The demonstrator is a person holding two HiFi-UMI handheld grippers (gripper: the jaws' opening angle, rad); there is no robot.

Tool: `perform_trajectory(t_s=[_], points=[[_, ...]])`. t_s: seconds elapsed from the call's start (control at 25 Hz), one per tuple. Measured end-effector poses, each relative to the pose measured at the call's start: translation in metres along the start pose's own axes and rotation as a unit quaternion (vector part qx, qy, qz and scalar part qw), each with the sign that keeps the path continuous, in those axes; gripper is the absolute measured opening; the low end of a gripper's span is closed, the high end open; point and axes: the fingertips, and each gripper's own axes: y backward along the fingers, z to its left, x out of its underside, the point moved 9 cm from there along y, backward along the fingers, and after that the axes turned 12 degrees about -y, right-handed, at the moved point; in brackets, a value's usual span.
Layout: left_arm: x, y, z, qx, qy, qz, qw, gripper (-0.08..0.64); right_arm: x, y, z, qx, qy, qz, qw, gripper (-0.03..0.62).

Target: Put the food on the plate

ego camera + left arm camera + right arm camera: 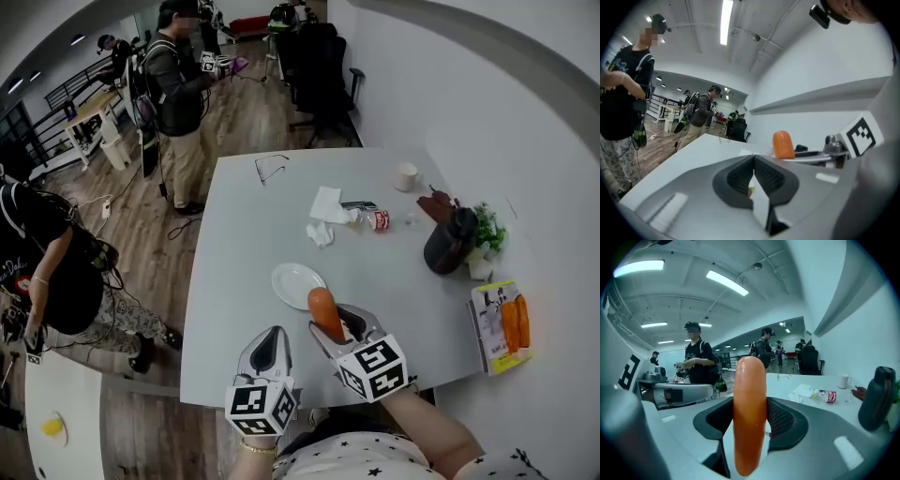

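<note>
A smooth orange sausage [325, 313] stands upright between the jaws of my right gripper [337, 324], which is shut on it just above the table's near edge. In the right gripper view the sausage [750, 413] fills the gap between the dark pads [785, 420]. A small white plate [296, 284] lies on the table just beyond and left of the sausage, with nothing on it. My left gripper [272, 336] hovers to the left of the right one, jaws shut and holding nothing. The left gripper view shows its pads [740, 177] pressed together, with the sausage [783, 144] off to the right.
An opened pack of orange sausages [502, 326] lies at the table's right edge. Farther back are a dark jug [448, 242], a small plant [487, 228], a white cup [405, 176], crumpled tissues [326, 206], a small bottle [375, 219] and glasses [271, 167]. People stand left of the table.
</note>
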Motion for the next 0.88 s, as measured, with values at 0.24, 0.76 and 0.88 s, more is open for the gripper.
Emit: perform_trajectory(t_s=[0.24,0.76,0.88], points=[[0.008,-0.059,0.02,0.005,0.015,0.026,0.9995,0.008,-0.007,-0.099,-0.043,0.0,0.037,0.133,0.99,0.216],[0.021,-0.098,0.044,-0.009,0.036,0.067,0.9971,0.008,0.027,-0.24,-0.081,0.016,0.103,0.355,0.929,0.216],[0.023,-0.102,0.044,-0.01,0.037,0.07,0.9968,0.008,0.034,-0.253,-0.088,0.024,0.099,0.379,0.92,0.216]])
